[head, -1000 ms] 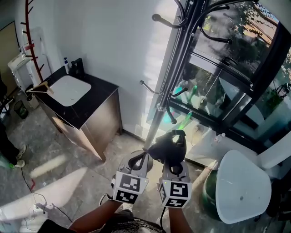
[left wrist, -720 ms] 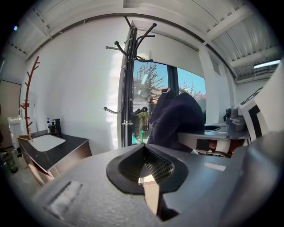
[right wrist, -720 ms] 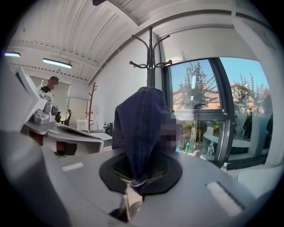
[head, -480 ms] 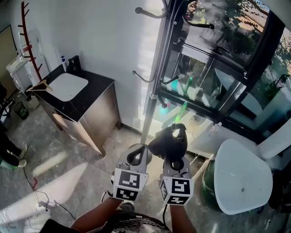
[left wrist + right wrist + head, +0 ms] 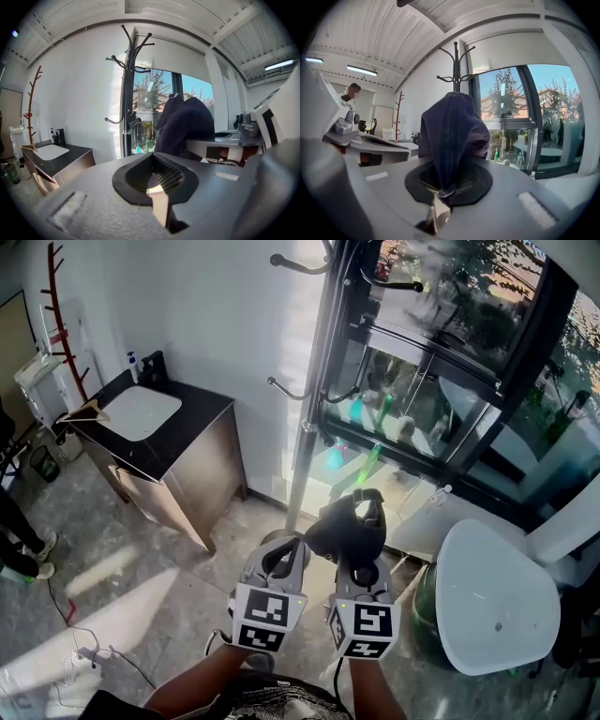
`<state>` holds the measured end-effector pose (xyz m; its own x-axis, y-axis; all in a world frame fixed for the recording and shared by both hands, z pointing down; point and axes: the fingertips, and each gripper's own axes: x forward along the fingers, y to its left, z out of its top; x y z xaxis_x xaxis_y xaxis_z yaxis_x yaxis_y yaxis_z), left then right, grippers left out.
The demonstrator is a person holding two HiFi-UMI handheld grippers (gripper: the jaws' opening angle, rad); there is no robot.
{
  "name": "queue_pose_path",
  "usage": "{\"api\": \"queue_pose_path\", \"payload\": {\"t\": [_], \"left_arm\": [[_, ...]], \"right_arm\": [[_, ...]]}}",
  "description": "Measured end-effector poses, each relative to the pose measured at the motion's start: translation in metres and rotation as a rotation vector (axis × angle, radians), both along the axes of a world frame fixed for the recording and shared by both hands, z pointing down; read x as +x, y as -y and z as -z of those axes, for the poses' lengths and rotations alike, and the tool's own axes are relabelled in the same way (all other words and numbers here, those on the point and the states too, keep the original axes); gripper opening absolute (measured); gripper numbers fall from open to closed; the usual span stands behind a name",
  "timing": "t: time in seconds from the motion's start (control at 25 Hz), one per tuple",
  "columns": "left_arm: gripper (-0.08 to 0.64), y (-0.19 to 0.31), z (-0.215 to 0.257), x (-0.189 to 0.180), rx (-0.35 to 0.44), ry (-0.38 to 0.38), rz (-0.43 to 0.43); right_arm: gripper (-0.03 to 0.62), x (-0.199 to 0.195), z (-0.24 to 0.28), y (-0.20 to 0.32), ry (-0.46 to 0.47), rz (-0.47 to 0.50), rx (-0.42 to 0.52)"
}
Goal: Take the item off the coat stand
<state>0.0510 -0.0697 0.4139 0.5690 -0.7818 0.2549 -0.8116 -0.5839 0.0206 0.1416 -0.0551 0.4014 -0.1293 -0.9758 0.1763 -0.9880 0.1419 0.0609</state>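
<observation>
Right gripper [image 5: 444, 183]: we read the jaws as closed together on the dark navy fabric item [image 5: 450, 133]. In the right gripper view, a fold of the cloth is pinched between the black pads, and the rest bunches upward at 12 o'clock from the pinch, covering much of the middle of the view.

Left gripper [image 5: 150, 157]: pad tips meet. We see no cloth or anything else between them, and it touches nothing. In its own view the item hangs at 2 o'clock from its tips, apart from them.

Head view: both grippers are low in the frame, the left one just beside the right at its 9 o'clock. The item sticks out past the right gripper's tips toward 12 o'clock.

Coat stand [image 5: 314, 399]: the black pole rises at 11 o'clock from the item, with a gap between them. The hooks we can see carry nothing, so the item is off the stand.

Surroundings: sink cabinet [image 5: 183, 470] at 9 o'clock from the pole, white round table [image 5: 492, 610] at 3 o'clock from the grippers.
</observation>
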Motion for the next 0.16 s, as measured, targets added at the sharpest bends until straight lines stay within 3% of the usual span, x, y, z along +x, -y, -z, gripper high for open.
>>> {"api": "queue_pose_path", "payload": {"t": [0.16], "left_arm": [[0.003,-0.0051,0.0020,-0.0024,0.005,0.000,0.007]], "right_arm": [[0.012,-0.0033,0.0020,-0.0063,-0.006,0.011,0.005]]}}
